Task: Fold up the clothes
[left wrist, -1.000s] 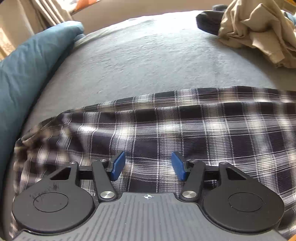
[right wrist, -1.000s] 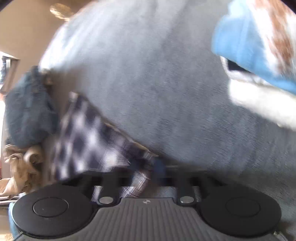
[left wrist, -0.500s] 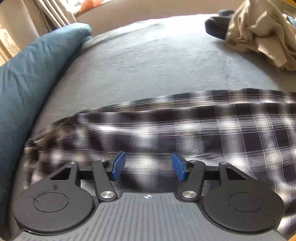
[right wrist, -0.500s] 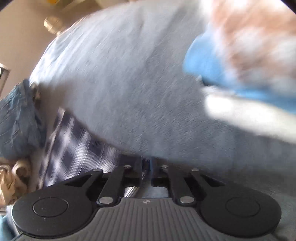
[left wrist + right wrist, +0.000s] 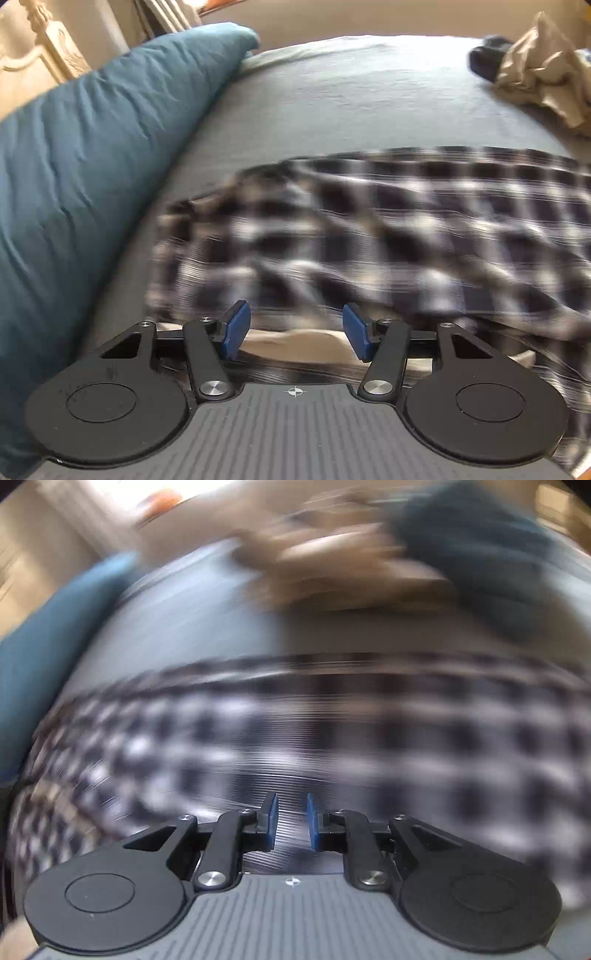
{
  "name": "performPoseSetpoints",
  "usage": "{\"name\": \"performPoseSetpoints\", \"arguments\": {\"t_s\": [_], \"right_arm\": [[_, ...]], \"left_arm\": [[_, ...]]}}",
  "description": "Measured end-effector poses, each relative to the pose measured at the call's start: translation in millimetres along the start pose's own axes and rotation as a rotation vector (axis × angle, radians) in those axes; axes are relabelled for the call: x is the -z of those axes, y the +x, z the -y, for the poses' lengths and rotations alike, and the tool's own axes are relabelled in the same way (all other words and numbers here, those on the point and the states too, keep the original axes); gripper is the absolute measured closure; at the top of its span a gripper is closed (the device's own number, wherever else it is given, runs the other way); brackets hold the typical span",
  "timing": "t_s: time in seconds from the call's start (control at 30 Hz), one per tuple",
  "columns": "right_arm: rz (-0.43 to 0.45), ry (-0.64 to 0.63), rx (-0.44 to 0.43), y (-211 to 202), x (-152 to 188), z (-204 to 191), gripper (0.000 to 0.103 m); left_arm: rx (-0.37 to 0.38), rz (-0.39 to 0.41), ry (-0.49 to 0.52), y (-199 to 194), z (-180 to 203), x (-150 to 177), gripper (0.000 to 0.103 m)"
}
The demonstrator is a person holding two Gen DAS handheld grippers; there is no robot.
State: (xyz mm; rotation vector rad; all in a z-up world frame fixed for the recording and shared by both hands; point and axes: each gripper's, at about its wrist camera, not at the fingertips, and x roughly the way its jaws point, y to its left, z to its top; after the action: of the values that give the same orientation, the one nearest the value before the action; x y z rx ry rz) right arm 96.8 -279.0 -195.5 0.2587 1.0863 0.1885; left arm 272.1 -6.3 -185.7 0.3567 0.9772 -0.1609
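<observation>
A black-and-white plaid garment point(image 5: 388, 236) lies spread across the grey bed point(image 5: 351, 99), blurred by motion. My left gripper point(image 5: 295, 332) hovers at the garment's near edge, open wide, with nothing between its blue pads point(image 5: 236, 330). A pale strip of cloth point(image 5: 295, 339) shows just below them. In the right wrist view the same plaid garment point(image 5: 332, 731) fills the middle, heavily blurred. My right gripper point(image 5: 291, 821) is over its near part, its pads a narrow gap apart and holding nothing.
A large teal pillow point(image 5: 81, 177) runs along the left side of the bed, beside a cream carved headboard point(image 5: 33, 62). A crumpled beige garment point(image 5: 546, 81) and a dark one point(image 5: 487, 59) lie at the far right. In the right wrist view the beige garment point(image 5: 332, 565) and the dark garment point(image 5: 480, 554) are blurred shapes beyond the plaid.
My right gripper has let go of the plaid corner and swung round to face the spread garment. The left view has pulled back; the plaid's left end now lies clear of the pillow.
</observation>
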Motion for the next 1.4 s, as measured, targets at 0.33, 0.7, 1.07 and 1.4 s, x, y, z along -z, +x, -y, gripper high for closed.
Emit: {"name": "performPoseSetpoints", "arguments": {"t_s": [0.33, 0.7, 1.07, 1.4], "right_arm": [[-0.087, -0.269, 0.02, 108.2, -89.5, -104.8, 0.085], [-0.205, -0.624, 0.02, 185.0, -174.2, -138.2, 0.051], [-0.31, -0.584, -0.067, 189.7, -198.2, -129.4, 0.062], [-0.346, -0.618, -0.095, 185.9, -179.2, -130.9, 0.068]], "left_arm": [[0.131, 0.059, 0.041, 31.2, 26.6, 3.4, 0.047], [0.246, 0.048, 0.106, 53.9, 14.6, 13.0, 0.047], [0.33, 0.159, 0.211, 39.3, 19.1, 15.2, 0.047], [0.344, 0.104, 0.225, 58.2, 24.8, 15.6, 0.047]]}}
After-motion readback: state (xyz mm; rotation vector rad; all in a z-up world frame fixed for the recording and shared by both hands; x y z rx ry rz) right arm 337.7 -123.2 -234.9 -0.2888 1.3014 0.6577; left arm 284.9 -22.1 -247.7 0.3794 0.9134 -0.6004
